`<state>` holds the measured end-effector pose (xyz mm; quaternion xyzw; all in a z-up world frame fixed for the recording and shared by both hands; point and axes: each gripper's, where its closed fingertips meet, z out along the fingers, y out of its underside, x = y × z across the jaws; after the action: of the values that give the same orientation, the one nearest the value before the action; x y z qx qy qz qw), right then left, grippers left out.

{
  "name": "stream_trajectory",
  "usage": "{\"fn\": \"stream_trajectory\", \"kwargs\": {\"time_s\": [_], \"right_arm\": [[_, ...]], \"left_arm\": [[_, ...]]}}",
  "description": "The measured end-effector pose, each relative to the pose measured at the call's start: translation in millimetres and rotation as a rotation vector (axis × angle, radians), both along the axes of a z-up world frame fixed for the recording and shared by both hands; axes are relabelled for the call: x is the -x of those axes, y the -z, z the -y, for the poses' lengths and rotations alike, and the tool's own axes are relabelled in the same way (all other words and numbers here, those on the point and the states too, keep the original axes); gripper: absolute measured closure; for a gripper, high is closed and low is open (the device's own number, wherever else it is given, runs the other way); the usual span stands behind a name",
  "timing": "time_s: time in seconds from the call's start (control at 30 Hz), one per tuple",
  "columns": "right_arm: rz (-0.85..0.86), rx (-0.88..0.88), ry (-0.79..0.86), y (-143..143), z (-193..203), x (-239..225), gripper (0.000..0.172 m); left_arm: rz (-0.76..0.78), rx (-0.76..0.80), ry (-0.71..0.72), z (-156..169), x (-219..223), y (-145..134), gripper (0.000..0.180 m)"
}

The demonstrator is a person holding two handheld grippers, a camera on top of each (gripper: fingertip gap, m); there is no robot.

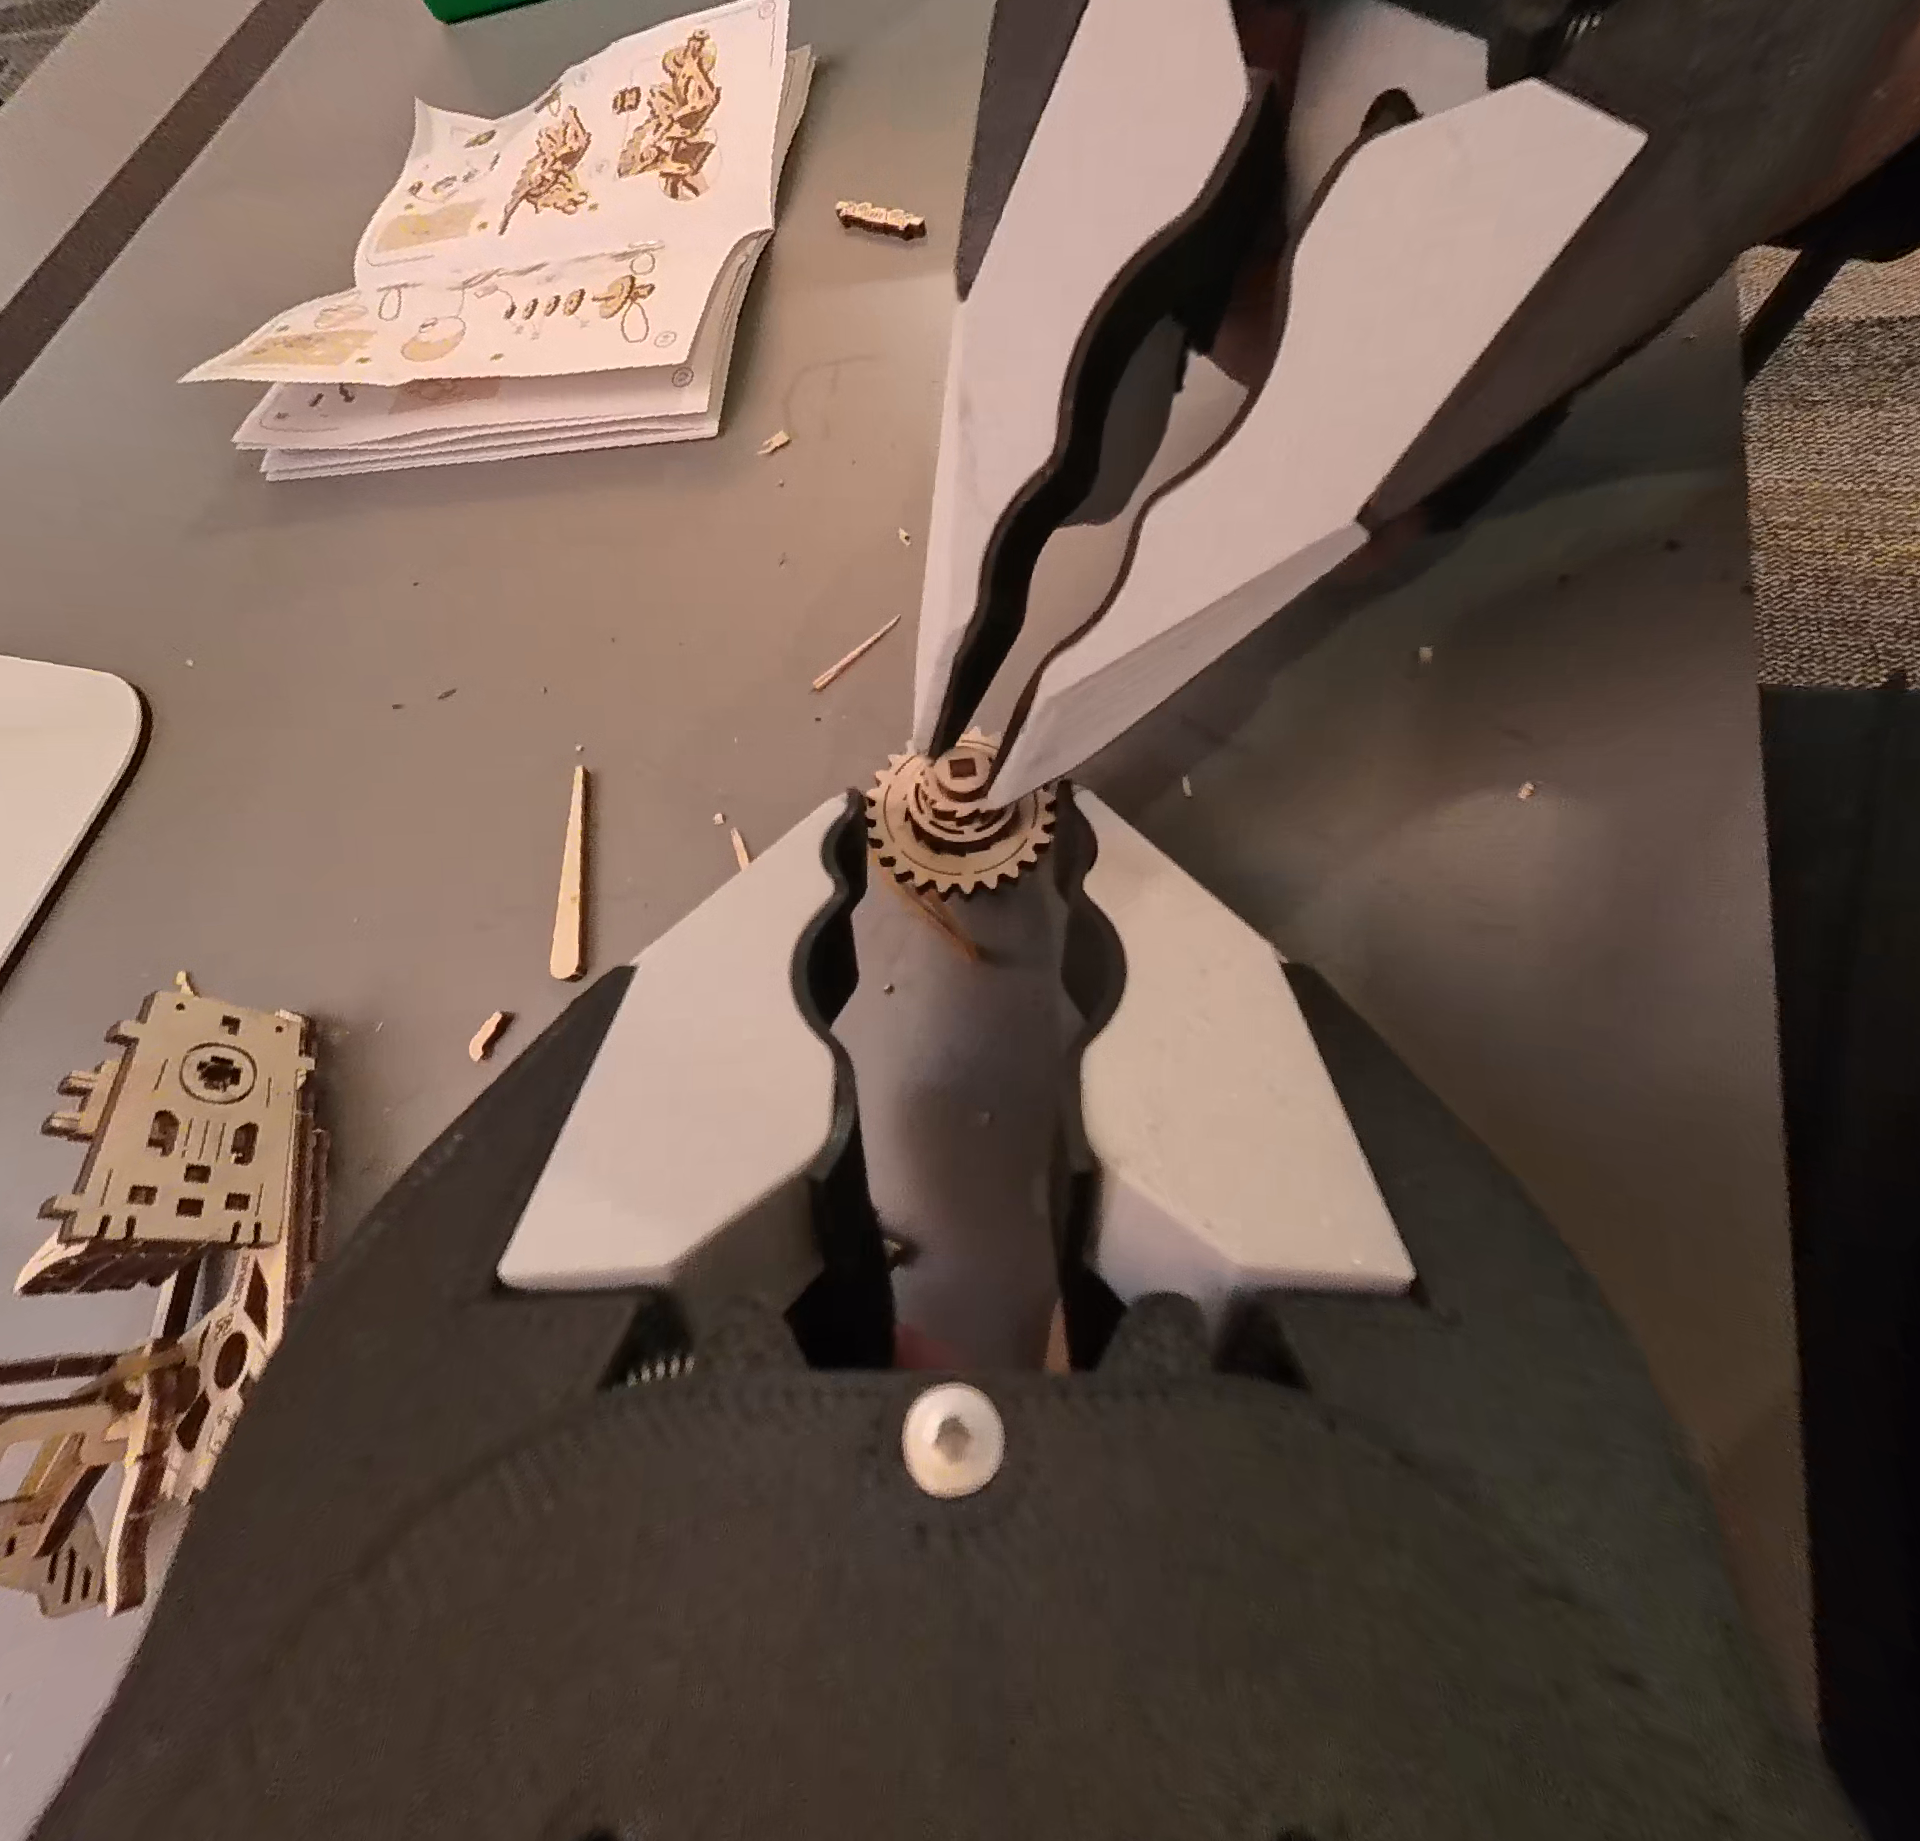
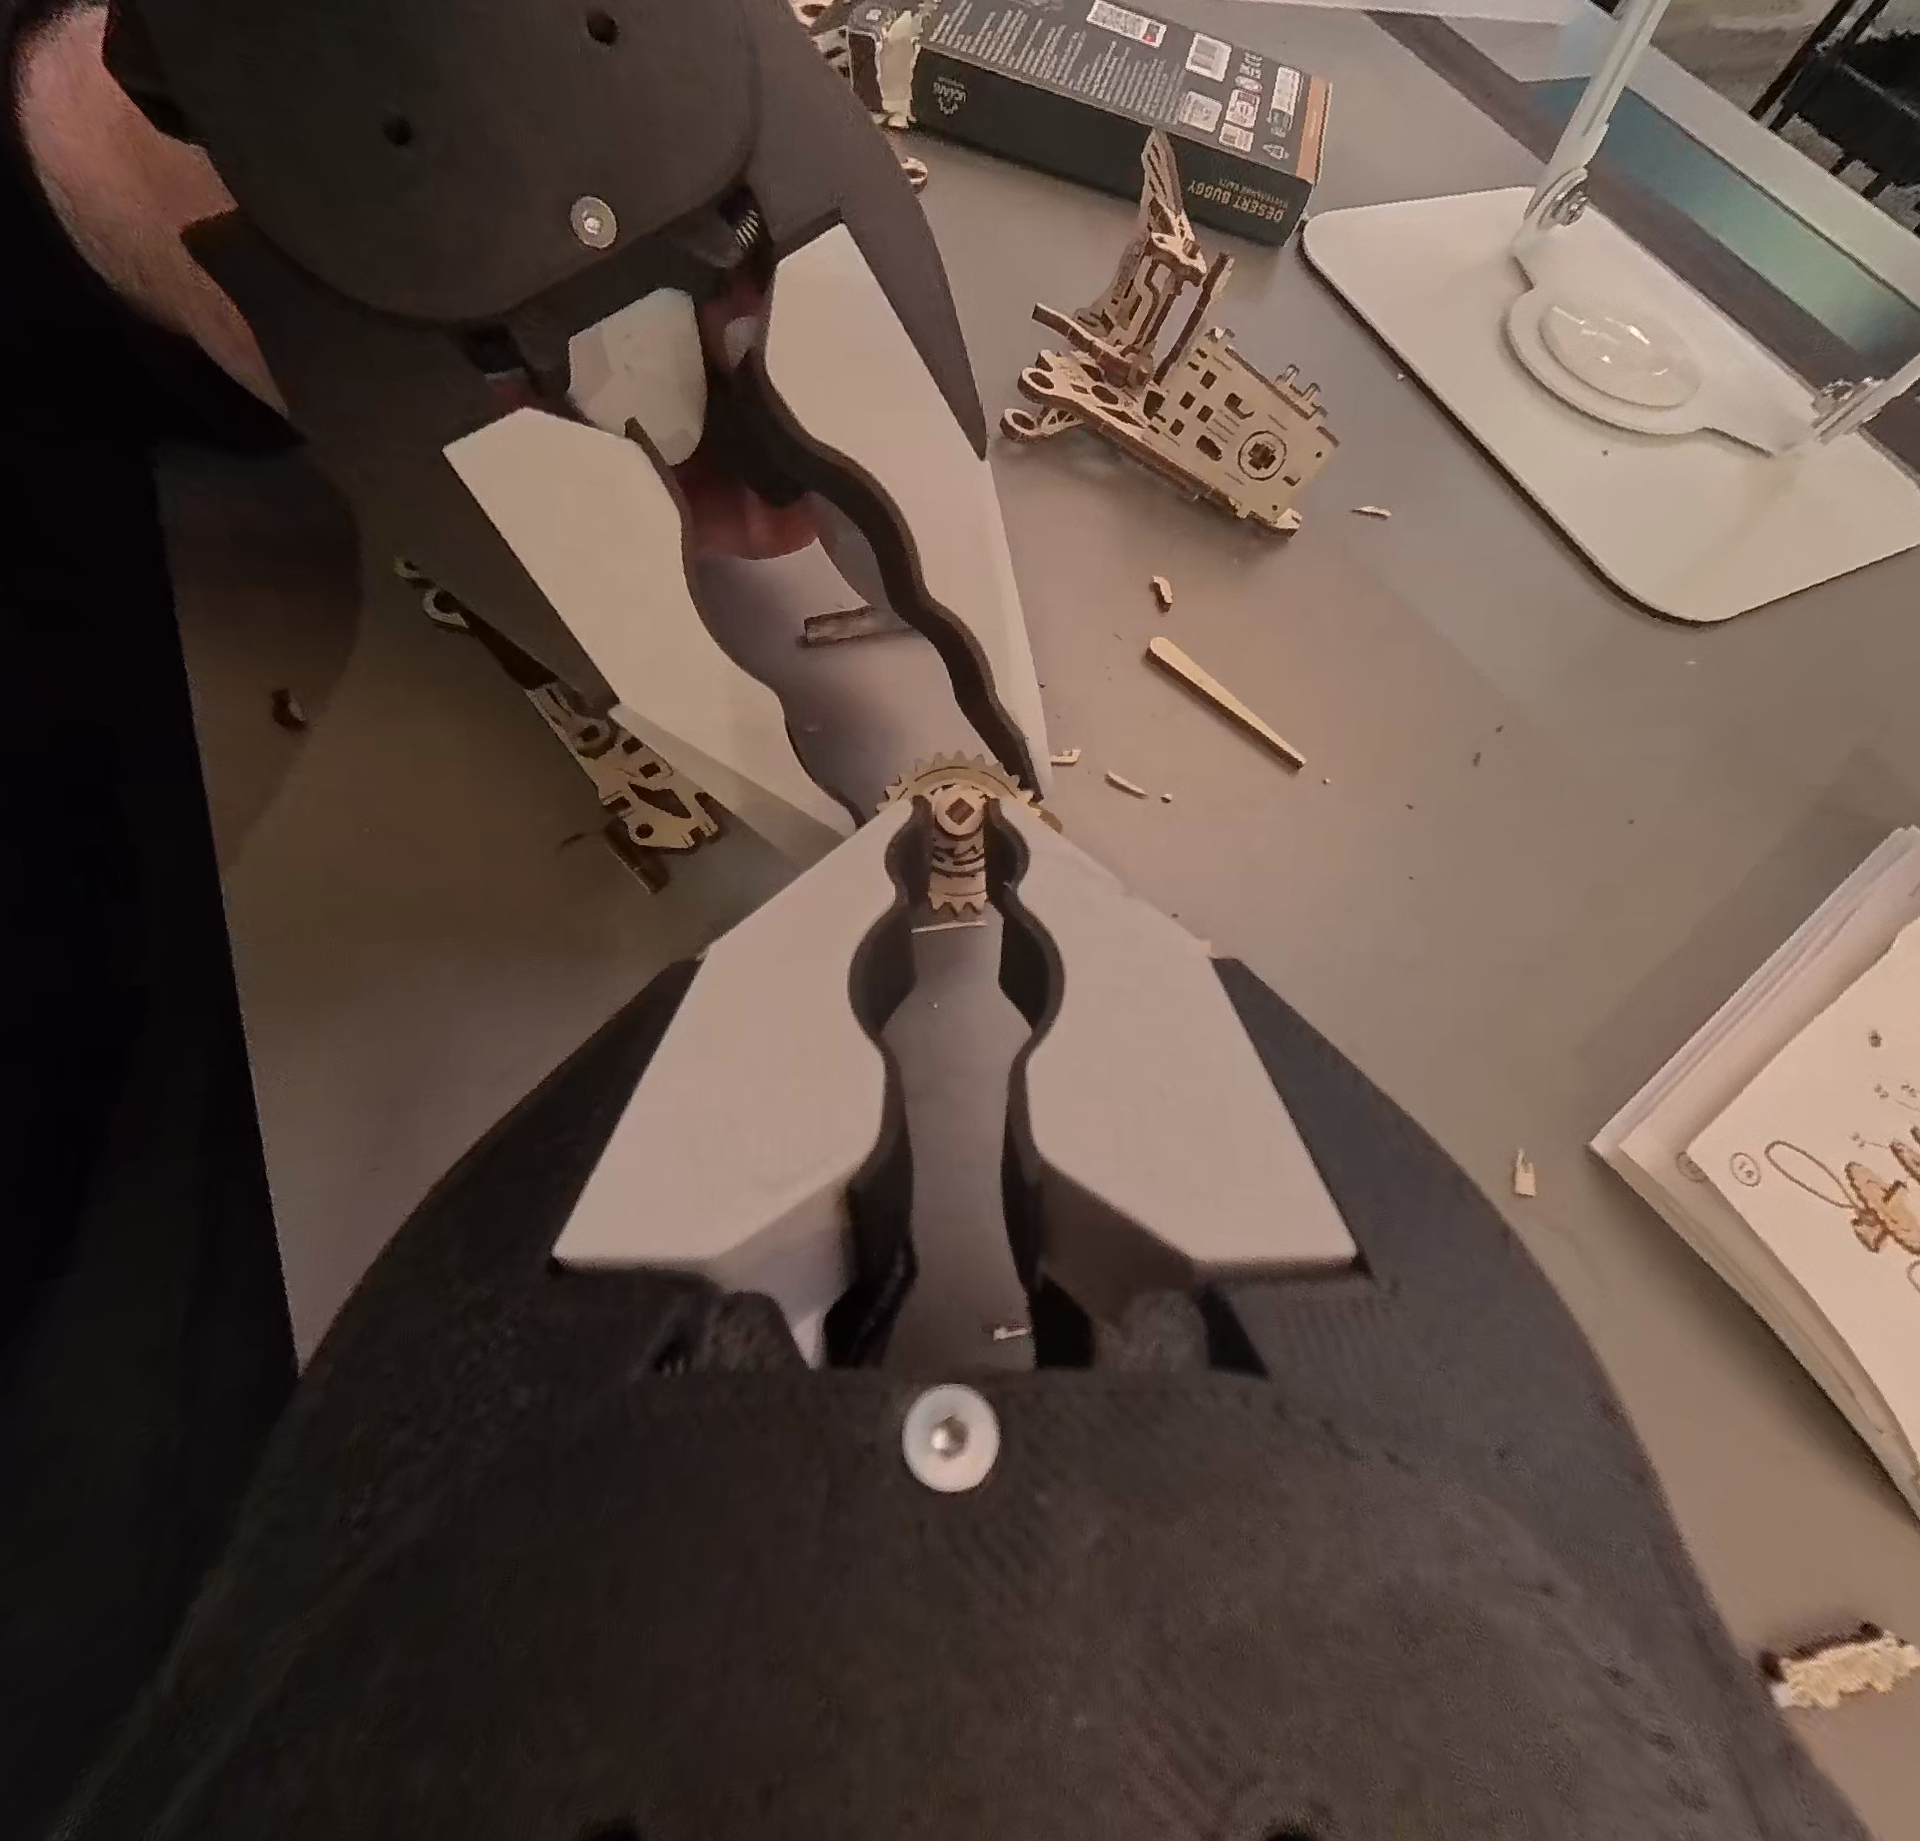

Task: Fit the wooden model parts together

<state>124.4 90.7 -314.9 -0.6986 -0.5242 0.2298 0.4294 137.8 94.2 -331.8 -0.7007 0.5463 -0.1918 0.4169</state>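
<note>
A wooden gear assembly [image 1: 961, 841], a toothed wheel with a stack of smaller hub discs on it, sits between both grippers above the grey table [image 1: 520, 596]. My left gripper [image 1: 966, 815] is shut on the toothed wheel, with its pads against the teeth on both sides. My right gripper [image 2: 958, 835] comes from the opposite side and is shut on the hub stack [image 2: 956, 861]. In the left wrist view the right gripper [image 1: 971, 757] pinches the top of the hub. A thin stick [image 1: 945, 924] lies under the wheel.
A partly built wooden model [image 1: 177, 1168] [image 2: 1174, 389] stands on the table. Around it are an open instruction booklet [image 1: 520, 264] [image 2: 1787, 1220], a tapered wooden stick [image 1: 571, 877] [image 2: 1226, 700], a dark box [image 2: 1091, 77], a white stand base [image 2: 1610, 389] and flat wooden parts [image 2: 634, 783]. The table edge [image 1: 1751, 544] is at the right. Both grippers' tips are close together, under 4 cm apart.
</note>
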Motion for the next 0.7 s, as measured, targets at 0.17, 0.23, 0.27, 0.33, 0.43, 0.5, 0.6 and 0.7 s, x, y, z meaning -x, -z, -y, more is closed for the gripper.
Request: {"fn": "stream_trajectory", "kwargs": {"time_s": [0.17,0.23,0.27,0.33,0.43,0.5,0.6,0.7], "right_arm": [[-0.011,0.01,0.004,0.5,-0.3,-3.2,0.168],[-0.017,0.014,0.005,0.8,-0.4,-1.9,0.166],[-0.019,0.019,0.008,1.0,-0.7,-1.3,0.164],[-0.022,0.018,0.009,1.0,-1.5,-0.9,0.163],[-0.034,0.032,0.009,0.9,-1.6,-1.1,0.163],[-0.045,0.049,0.015,1.0,-1.9,-0.7,0.163],[-0.075,0.097,0.029,0.1,-3.1,-0.1,0.163],[-0.087,0.12,0.038,-0.2,-3.8,-0.1,0.165]], "left_arm": [[0.003,0.009,-0.003,-0.7,0.3,0.1,0.147],[0.002,0.008,-0.003,-0.9,0.4,0.0,0.147],[0.003,0.01,-0.002,-0.9,0.3,0.1,0.147],[0.003,0.01,-0.003,-1.2,0.4,0.0,0.147],[0.001,0.004,-0.001,-1.2,0.3,0.1,0.147],[0.001,0.007,-0.001,-1.3,0.4,0.0,0.147],[0.001,0.006,-0.001,-1.5,0.3,0.0,0.147],[0.001,0.006,0.0,-1.6,0.1,0.1,0.147]]}}
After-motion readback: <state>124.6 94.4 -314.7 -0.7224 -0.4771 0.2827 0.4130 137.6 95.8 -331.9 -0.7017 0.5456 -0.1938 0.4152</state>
